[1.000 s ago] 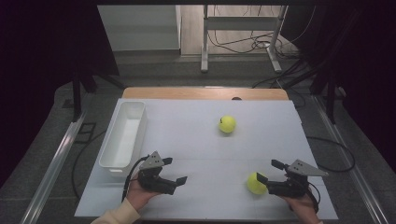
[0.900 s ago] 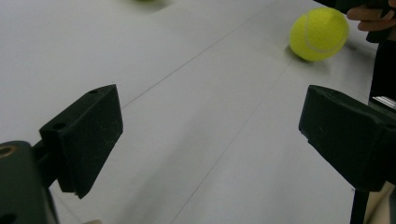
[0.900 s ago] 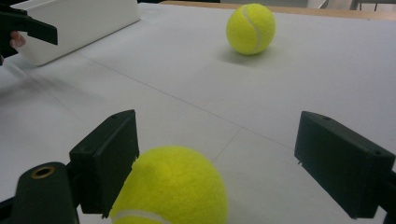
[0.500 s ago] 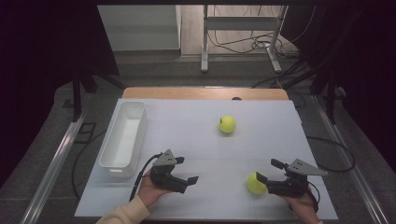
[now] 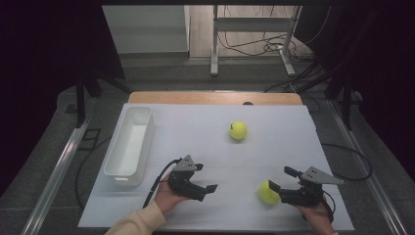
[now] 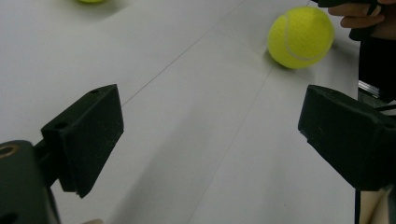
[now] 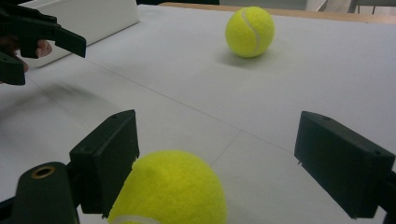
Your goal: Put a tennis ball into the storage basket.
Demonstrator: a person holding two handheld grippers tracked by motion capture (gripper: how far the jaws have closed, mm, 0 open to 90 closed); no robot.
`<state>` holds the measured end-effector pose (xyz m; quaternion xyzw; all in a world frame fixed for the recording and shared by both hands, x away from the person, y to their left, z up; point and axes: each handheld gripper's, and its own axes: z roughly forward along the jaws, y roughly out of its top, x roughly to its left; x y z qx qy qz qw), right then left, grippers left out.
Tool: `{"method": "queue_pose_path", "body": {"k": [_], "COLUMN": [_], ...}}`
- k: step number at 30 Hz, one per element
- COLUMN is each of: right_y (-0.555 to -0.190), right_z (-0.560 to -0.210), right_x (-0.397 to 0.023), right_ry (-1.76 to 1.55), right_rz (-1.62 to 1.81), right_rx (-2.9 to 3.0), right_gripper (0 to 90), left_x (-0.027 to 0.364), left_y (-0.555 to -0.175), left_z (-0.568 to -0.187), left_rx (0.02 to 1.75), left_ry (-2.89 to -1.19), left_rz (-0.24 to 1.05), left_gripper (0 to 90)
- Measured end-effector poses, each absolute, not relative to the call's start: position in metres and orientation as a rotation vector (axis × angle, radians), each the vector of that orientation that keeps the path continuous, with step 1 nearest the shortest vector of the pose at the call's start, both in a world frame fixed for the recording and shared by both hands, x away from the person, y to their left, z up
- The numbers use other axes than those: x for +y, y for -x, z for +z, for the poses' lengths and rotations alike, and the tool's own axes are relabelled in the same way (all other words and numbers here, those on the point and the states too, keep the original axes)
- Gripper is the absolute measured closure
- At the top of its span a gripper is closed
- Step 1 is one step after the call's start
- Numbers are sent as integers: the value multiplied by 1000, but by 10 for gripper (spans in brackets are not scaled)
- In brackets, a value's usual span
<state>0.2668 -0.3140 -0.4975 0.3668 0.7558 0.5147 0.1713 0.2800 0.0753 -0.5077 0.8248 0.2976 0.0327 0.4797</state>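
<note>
Since a second ago, the left gripper [image 5: 208, 188] has been travelling rightward across the tabletop [image 5: 195, 132], away from the white bin [image 5: 129, 147] and toward the middle, while the right gripper [image 5: 276, 188] is staying where it was. Its fingers [image 7: 109, 158] are standing wide apart around the near tennis ball [image 5: 268, 192], which is sitting on the tabletop between them, close to the finger on the left of the right gripper view, with a clear gap to the other; whether that finger is touching the ball cannot be told. Fingers of the left gripper [image 6: 88, 135] are also spread open, holding nothing, and pointing across bare white surface toward that same ball [image 6: 301, 37], with nothing lying in between. A second tennis ball [image 5: 238, 130] is resting farther back, well apart from both grippers. Beyond the tabletop's far wooden edge, the legs of a metal stand [image 5: 214, 44] and loose cables [image 5: 249, 44] are lying on the floor.
</note>
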Motion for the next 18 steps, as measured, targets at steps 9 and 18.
{"method": "queue_pose_path", "body": {"k": [9,18], "right_y": [-267,-267], "right_z": [-497,-497], "right_x": [-314,-314], "right_ry": [-1044,-1044], "right_rz": [1468,1468], "right_rx": [2140,2139], "right_gripper": [143,143], "left_x": [64,49], "left_y": [-285,-287], "left_z": [-509,-509], "left_rx": [711,680], "left_ry": [-2023,-2040], "left_rz": [66,43], "left_gripper": [77,77]}}
